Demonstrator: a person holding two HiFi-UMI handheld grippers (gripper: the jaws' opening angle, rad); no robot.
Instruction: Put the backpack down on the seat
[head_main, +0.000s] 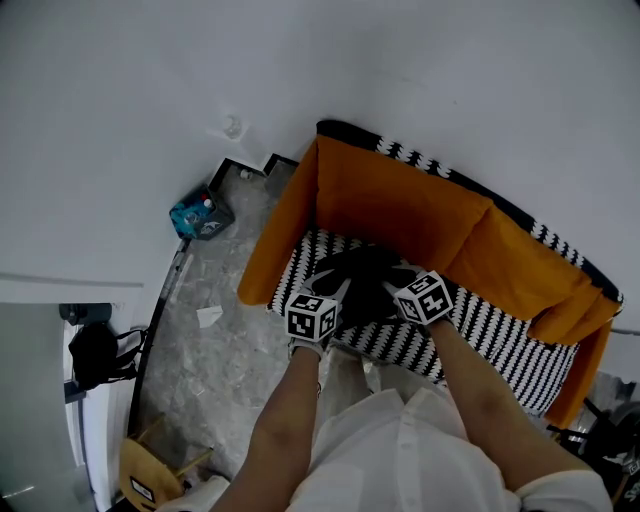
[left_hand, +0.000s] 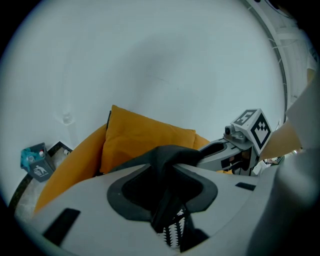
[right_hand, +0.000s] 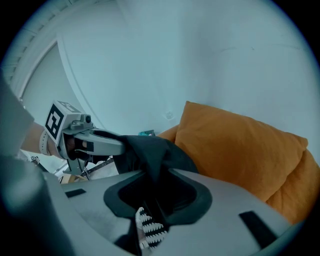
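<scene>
A black backpack (head_main: 365, 280) lies on the black-and-white patterned seat (head_main: 500, 345) of an orange sofa. My left gripper (head_main: 335, 290) is at its left side and my right gripper (head_main: 397, 287) at its right side. In the left gripper view a fold of black backpack fabric (left_hand: 170, 157) runs between the jaws of the left gripper (left_hand: 170, 200), which stand apart with seat pattern showing in the gap. In the right gripper view black fabric (right_hand: 150, 150) likewise lies between the parted jaws of the right gripper (right_hand: 152, 200). Neither gripper's pads visibly press on it.
Orange back cushions (head_main: 400, 200) stand right behind the backpack against a white wall. On the grey floor to the left are a teal box (head_main: 200, 215) and a scrap of paper (head_main: 210, 316). A black bag (head_main: 95, 352) and a wooden chair (head_main: 150, 470) are at lower left.
</scene>
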